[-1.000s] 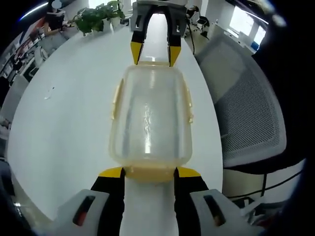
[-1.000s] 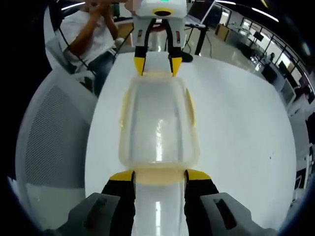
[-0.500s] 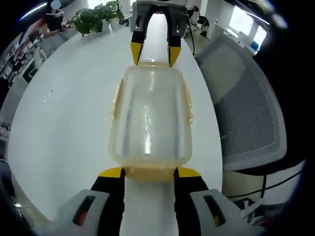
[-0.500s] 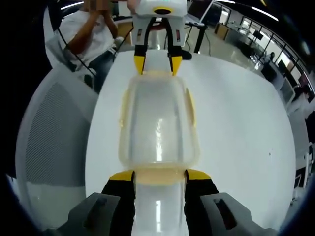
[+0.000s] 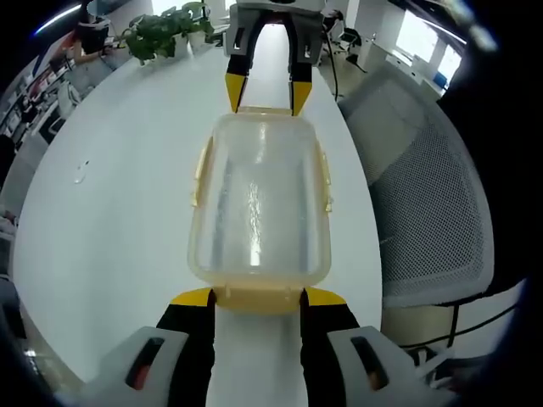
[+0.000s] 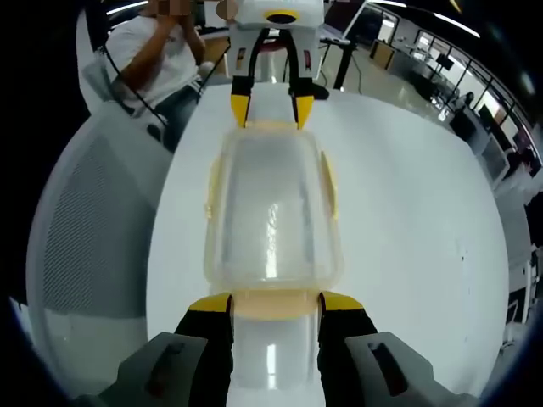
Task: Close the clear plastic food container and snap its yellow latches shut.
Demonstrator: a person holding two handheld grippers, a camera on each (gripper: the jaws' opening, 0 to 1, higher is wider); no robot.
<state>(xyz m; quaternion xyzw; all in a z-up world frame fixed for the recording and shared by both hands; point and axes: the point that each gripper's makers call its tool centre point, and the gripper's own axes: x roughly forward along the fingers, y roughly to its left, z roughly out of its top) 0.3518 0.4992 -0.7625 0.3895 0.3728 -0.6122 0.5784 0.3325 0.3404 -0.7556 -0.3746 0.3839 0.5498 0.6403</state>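
A large white table point(image 5: 110, 212) is stretching across both views, carrying a clear plastic food container point(image 5: 259, 203) that is lying with its lid on, lengthwise between two grippers facing each other. Grey mesh office chairs are standing close against the table edge: one point(image 5: 424, 195) at the right of the left gripper view, and one point(image 6: 85, 246) at the left of the right gripper view, where a seated person in a white shirt point(image 6: 157, 59) is partly showing behind it. Potted green plants point(image 5: 165, 30) are sitting at the table's far end in the left gripper view, and an open office with desks is spreading out beyond the table in the right gripper view. Yellow latches point(image 5: 325, 182) are lying along the container's long sides, and a yellow latch at each short end is sitting right between a gripper's jaw tips. The left gripper point(image 5: 257, 298) is standing with its jaws held apart, straddling the near end latch, and whether the tips are pressing on it cannot be told. The right gripper point(image 6: 274, 303) is likewise standing with its jaws spread at the opposite end, gripping nothing visibly. A small speck of debris point(image 5: 81, 174) is lying on the bare table well apart from the container.
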